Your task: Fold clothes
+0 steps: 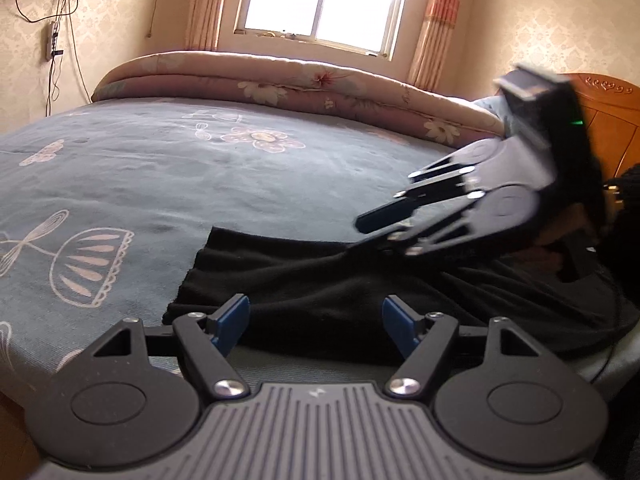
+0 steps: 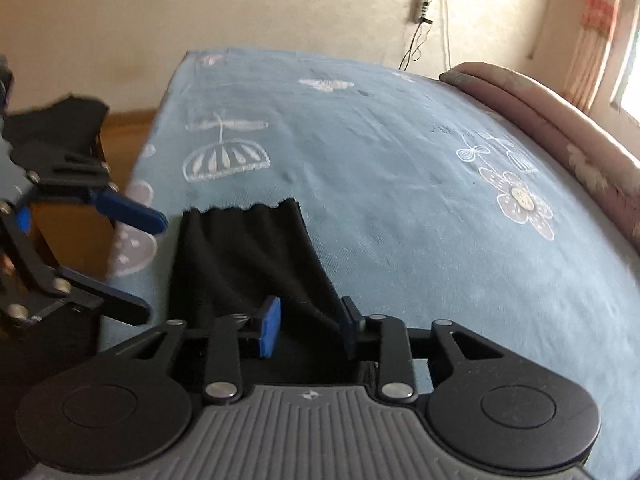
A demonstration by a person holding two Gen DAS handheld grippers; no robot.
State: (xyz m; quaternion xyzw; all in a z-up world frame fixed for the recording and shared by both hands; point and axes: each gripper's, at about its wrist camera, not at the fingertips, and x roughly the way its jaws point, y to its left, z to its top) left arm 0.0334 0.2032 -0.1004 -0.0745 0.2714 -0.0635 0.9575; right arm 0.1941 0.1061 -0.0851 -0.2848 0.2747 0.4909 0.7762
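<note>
We see the black garment (image 2: pixel 244 256) lying flat on the bed (image 2: pixel 400 160), near its front edge, far hem wavy. Left gripper (image 1: pixel 316 328) jaws released, hovering over the cloth. Right gripper (image 2: pixel 308 328) jaws parted, fabric between them, not pinched. Rolled quilt (image 1: pixel 280 80) along bed's far side.

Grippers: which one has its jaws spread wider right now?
The left gripper: its blue pads stand far apart, nothing between them. The right gripper is narrower, over the black garment.
</note>
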